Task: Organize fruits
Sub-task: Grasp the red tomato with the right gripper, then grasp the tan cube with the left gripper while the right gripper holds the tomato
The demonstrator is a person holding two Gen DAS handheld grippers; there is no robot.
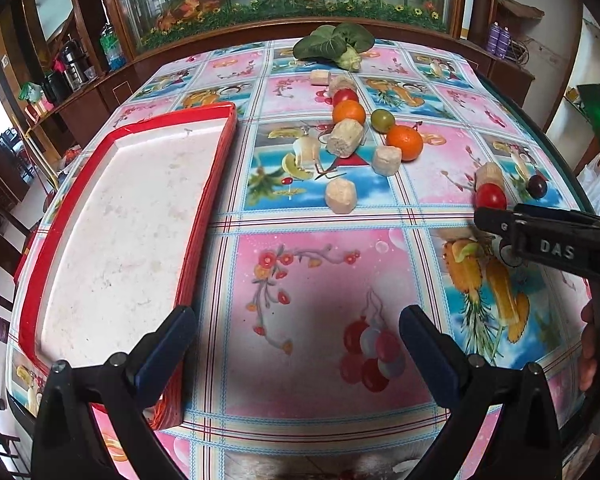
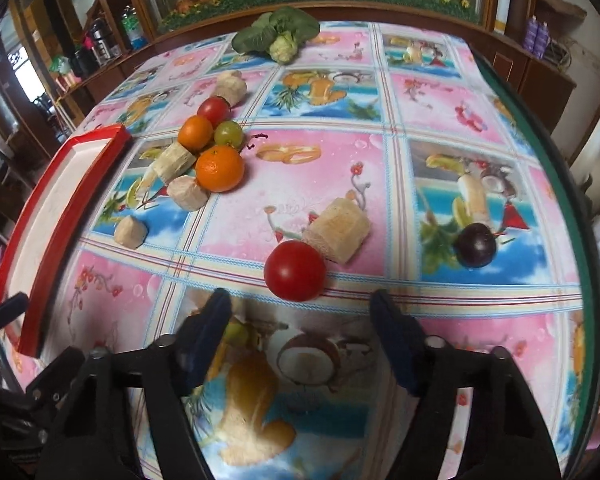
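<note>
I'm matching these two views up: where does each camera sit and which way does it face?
Left wrist: on the left gripper, angled down at the red-rimmed tray and tablecloth; its own open fingers and the right gripper show.
Right wrist: on the right gripper, angled down at the nearest red tomato, just beyond its open fingers.
Shared: tray, tomato, oranges, leafy greens.

Black frames; navy pads [image 1: 168, 356]; silver screws.
</note>
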